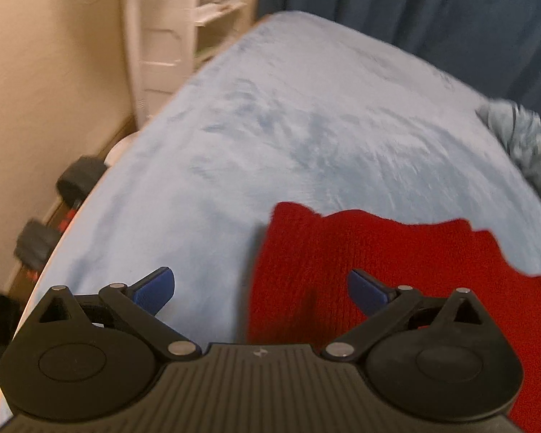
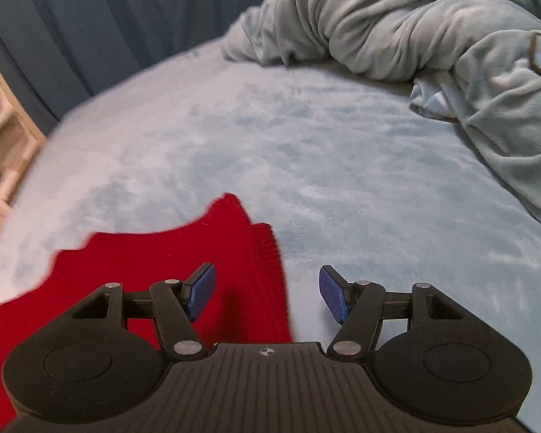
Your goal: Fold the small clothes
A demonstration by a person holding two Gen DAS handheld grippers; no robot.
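A red knit garment (image 1: 378, 263) lies flat on the pale blue bed cover (image 1: 288, 126). In the left wrist view it fills the lower right. My left gripper (image 1: 259, 288) is open and empty, over the garment's left edge, with its right pad over the knit. In the right wrist view the same red garment (image 2: 155, 263) lies at lower left on the bed cover (image 2: 306, 151). My right gripper (image 2: 267, 292) is open and empty, over the garment's right edge, with its left pad over the knit.
A crumpled grey-blue blanket (image 2: 432, 36) is heaped at the bed's far right and also shows in the left wrist view (image 1: 523, 144). Dark blue curtains (image 1: 414, 0) hang behind. White shelves (image 1: 184, 18) and black dumbbells (image 1: 54, 209) stand past the bed's left edge.
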